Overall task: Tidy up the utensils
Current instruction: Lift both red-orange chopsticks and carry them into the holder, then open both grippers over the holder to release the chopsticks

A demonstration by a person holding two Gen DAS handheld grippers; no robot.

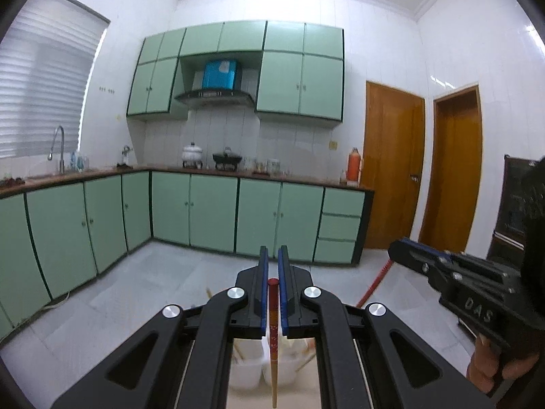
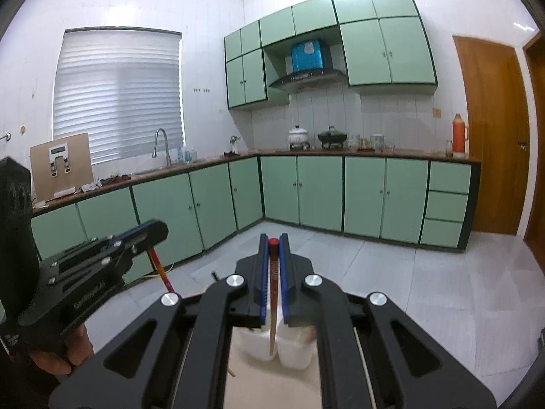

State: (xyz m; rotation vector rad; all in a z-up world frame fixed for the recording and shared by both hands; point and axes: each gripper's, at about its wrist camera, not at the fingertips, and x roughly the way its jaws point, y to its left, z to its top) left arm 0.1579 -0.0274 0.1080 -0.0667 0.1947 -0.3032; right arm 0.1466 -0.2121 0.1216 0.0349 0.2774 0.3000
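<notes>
My left gripper (image 1: 273, 252) is shut on a chopstick (image 1: 273, 310) with a red top and a pale lower half. It hangs down between the blue pads, over two white containers (image 1: 253, 369) on a beige table (image 1: 243, 397). My right gripper (image 2: 273, 238) is shut on a matching red-topped chopstick (image 2: 272, 279) above the same white containers (image 2: 294, 352). Each gripper shows in the other's view: the right gripper (image 1: 398, 250) with its red chopstick (image 1: 373, 284) slanting down, and the left gripper (image 2: 158, 231) with its chopstick (image 2: 160, 267). Both are held high, pointing across the room.
Thin sticks (image 1: 238, 352) stand in the containers. Beyond the table lies a tiled floor (image 2: 391, 272), then green base cabinets (image 1: 211, 211) under a counter with a sink tap (image 1: 58, 146), pots (image 1: 192, 153) and an orange flask (image 1: 354, 167). Wooden doors (image 1: 391, 167) stand at the right.
</notes>
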